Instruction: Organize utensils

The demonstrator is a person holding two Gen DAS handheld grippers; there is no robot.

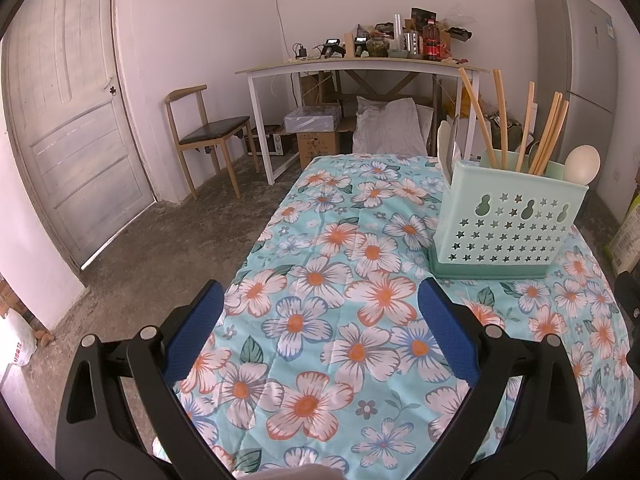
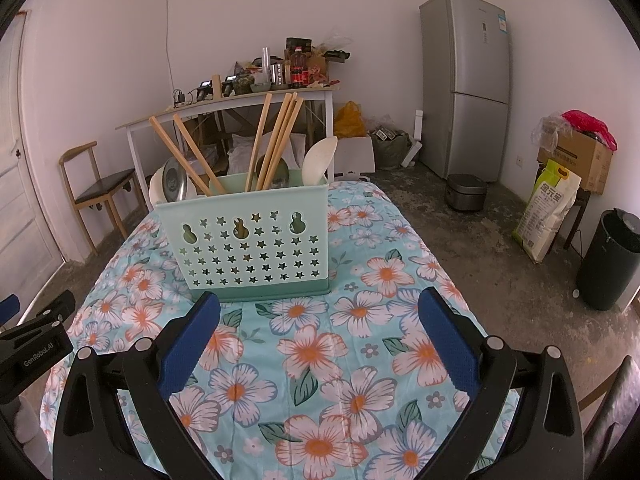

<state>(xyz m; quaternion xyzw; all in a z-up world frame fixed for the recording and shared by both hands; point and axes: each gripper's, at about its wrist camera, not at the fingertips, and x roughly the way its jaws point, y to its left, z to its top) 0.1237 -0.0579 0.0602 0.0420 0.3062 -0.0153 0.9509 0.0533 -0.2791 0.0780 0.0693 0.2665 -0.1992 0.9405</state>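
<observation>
Both hand-held grippers, left (image 1: 320, 320) and right (image 2: 320, 328), hang released over the table (image 2: 360, 360); chopsticks (image 2: 276, 140) and spoons (image 2: 320, 160) already stand upright in the holder (image 2: 244, 240).

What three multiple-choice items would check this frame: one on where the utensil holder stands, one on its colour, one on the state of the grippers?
1. Where does the utensil holder stand?
A. On the floral tablecloth
B. On the white desk
C. On the floor

2. What colour is the holder?
A. Red
B. Mint green
C. Black

3. What state are the left gripper and right gripper in?
A. Both shut on chopsticks
B. One holds a spoon
C. Both open and empty

Answers: 1 A, its base rests on the flowered cloth in both views. 2 B, the star-punched wall is pale green. 3 C, the blue pads stand wide apart with only cloth between them; the chopsticks and white spoon sit in the holder.
</observation>
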